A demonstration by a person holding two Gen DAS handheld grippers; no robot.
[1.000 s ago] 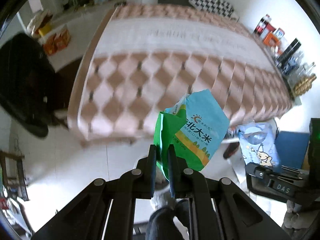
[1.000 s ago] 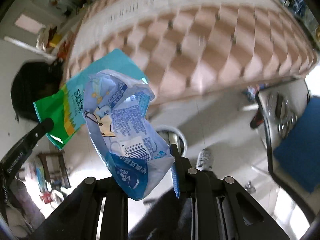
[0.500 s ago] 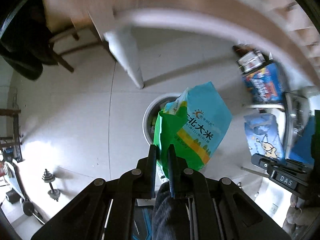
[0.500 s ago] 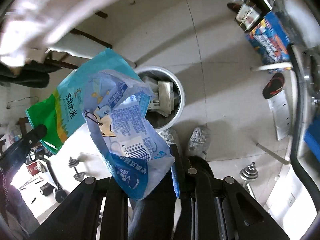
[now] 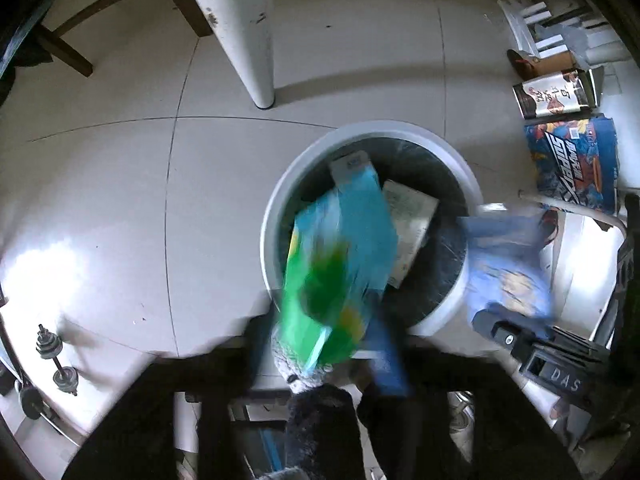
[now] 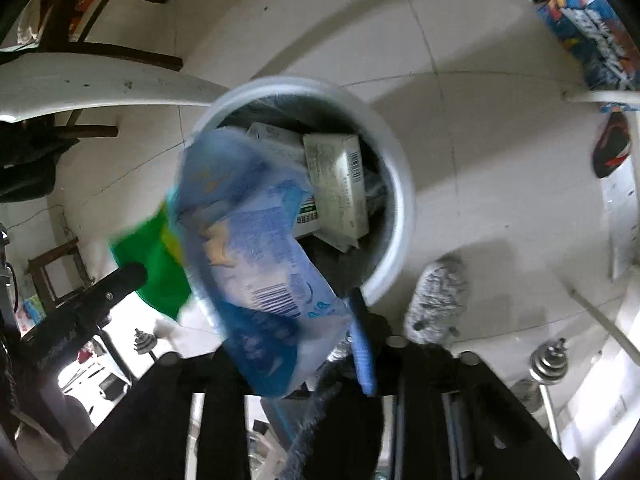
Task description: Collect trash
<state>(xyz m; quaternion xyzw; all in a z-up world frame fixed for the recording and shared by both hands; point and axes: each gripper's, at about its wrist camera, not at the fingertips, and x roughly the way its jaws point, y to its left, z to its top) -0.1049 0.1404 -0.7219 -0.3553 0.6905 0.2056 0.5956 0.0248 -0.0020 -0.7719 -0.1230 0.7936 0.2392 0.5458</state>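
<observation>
A round white trash bin [image 5: 276, 196] with a dark liner stands on the tiled floor and holds cartons [image 5: 408, 220]; it also shows in the right wrist view [image 6: 396, 184]. My left gripper [image 5: 320, 360] is blurred, its fingers spread, and a green-and-blue rice bag [image 5: 340, 268] hangs loose over the bin's near rim. My right gripper [image 6: 304, 344] has its fingers spread too; a pale blue printed bag [image 6: 256, 256] blurs in front of it above the bin. The right gripper and blue bag also show at the left wrist view's right [image 5: 508, 272].
A white table leg [image 5: 248, 40] stands behind the bin. Boxes and a blue comic-print carton [image 5: 572, 160] lie to the right. Small dumbbells [image 5: 56, 364] sit on the floor at left. A grey slipper [image 6: 436, 300] is beside the bin. A wooden chair [image 6: 100, 16] stands far left.
Both grippers have swung down closer over the bin. Both sets of fingers have spread apart, and the green bag and the blue bag are slipping free and blurring toward the bin.
</observation>
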